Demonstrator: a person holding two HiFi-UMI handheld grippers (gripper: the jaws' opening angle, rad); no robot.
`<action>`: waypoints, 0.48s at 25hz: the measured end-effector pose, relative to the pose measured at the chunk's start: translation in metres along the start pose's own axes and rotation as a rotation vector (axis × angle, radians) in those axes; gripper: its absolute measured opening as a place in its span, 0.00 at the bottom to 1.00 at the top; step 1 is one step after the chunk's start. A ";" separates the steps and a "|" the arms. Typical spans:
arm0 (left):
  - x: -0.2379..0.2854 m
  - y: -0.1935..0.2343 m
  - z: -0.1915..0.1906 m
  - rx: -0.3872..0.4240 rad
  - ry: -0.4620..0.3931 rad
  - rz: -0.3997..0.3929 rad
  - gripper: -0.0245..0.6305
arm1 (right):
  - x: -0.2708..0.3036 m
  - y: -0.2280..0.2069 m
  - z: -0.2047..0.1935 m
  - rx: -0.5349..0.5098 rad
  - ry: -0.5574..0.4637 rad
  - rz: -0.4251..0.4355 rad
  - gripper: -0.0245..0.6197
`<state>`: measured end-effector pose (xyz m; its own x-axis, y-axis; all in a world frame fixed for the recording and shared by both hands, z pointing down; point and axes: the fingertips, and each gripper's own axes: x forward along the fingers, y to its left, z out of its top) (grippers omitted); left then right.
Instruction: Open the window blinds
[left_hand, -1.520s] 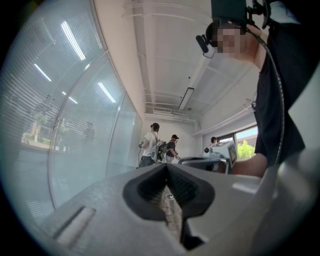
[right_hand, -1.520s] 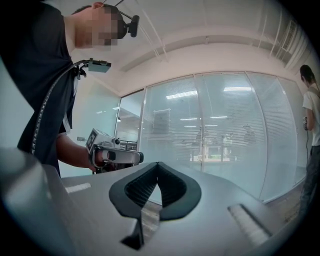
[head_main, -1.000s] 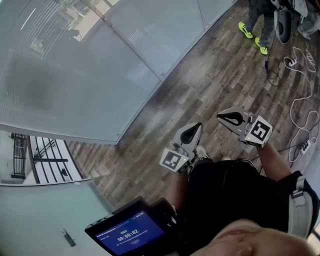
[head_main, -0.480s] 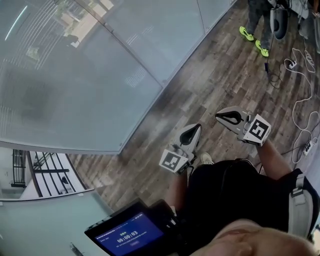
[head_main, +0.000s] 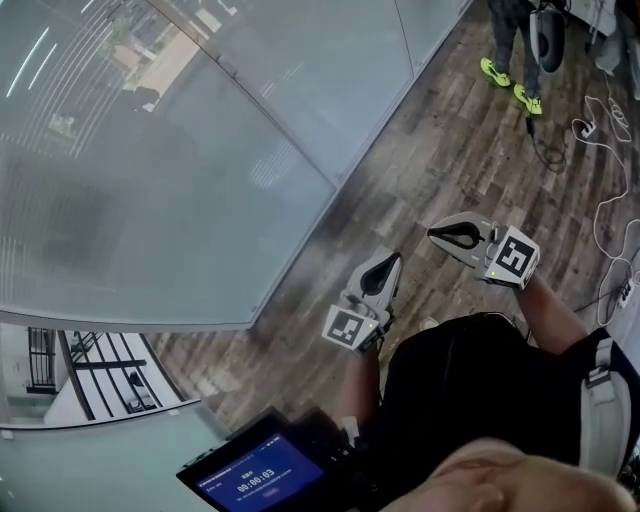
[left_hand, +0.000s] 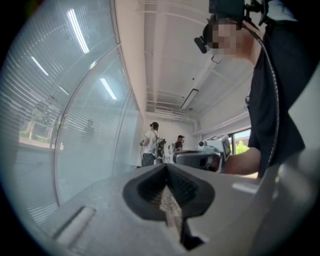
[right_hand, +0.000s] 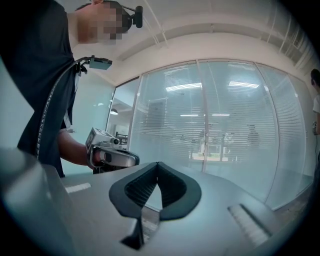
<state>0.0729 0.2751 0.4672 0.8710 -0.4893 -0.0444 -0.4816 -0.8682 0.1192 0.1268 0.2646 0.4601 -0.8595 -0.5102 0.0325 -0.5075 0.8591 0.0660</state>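
The window blinds (head_main: 150, 180) are horizontal slats behind a long curved glass wall, filling the upper left of the head view. They also show in the left gripper view (left_hand: 60, 125) and the right gripper view (right_hand: 225, 125). My left gripper (head_main: 378, 272) is held level above the wood floor, a short way from the glass, with its jaws together and nothing between them (left_hand: 167, 170). To its right my right gripper (head_main: 447, 234) is also held level and shut on nothing (right_hand: 157, 167). Neither touches the glass.
A person in neon yellow shoes (head_main: 505, 80) stands at the far end of the wood floor (head_main: 440, 150). White cables (head_main: 605, 200) lie at the right. A dark screen (head_main: 255, 478) hangs at my chest. Two people (left_hand: 155, 145) stand far down the room.
The glass wall and floor have slid down and left in the head view as I walk along the wall. Both grippers keep the same pose and stay shut.
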 end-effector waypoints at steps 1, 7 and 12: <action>-0.003 0.004 -0.002 -0.001 0.000 0.002 0.04 | 0.006 0.000 -0.001 -0.002 0.003 0.005 0.05; -0.017 0.026 -0.007 -0.003 0.001 0.011 0.04 | 0.035 -0.001 -0.001 -0.007 0.006 0.029 0.05; -0.025 0.037 -0.005 -0.004 0.002 0.027 0.04 | 0.050 0.002 -0.004 0.000 0.009 0.050 0.05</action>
<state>0.0339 0.2560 0.4781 0.8580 -0.5121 -0.0397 -0.5043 -0.8546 0.1240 0.0836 0.2408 0.4663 -0.8829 -0.4673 0.0448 -0.4643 0.8833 0.0644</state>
